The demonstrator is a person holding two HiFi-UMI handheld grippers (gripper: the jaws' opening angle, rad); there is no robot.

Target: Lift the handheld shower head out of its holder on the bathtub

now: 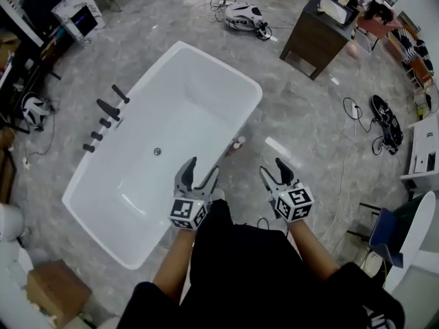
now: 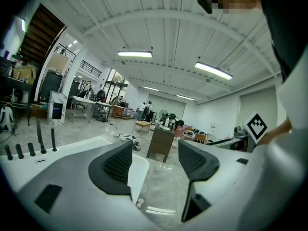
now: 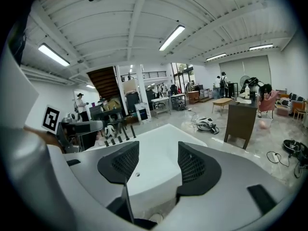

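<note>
Fingers (image 1: 186, 175) of the left gripper (image 1: 204, 165) and right gripper (image 1: 269, 166) gape empty; the shower head (image 1: 108, 107) lies ahead-left across the bathtub (image 1: 226, 81), nearer the left.

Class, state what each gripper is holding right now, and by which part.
Nothing is held. The left gripper and the right gripper both have jaws apart with nothing between them.

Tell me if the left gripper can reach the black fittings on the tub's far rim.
Probably not from here. The left gripper, open and empty, hangs at the near rim; the black fittings stand across the bathtub. Nothing blocks the way.
</note>
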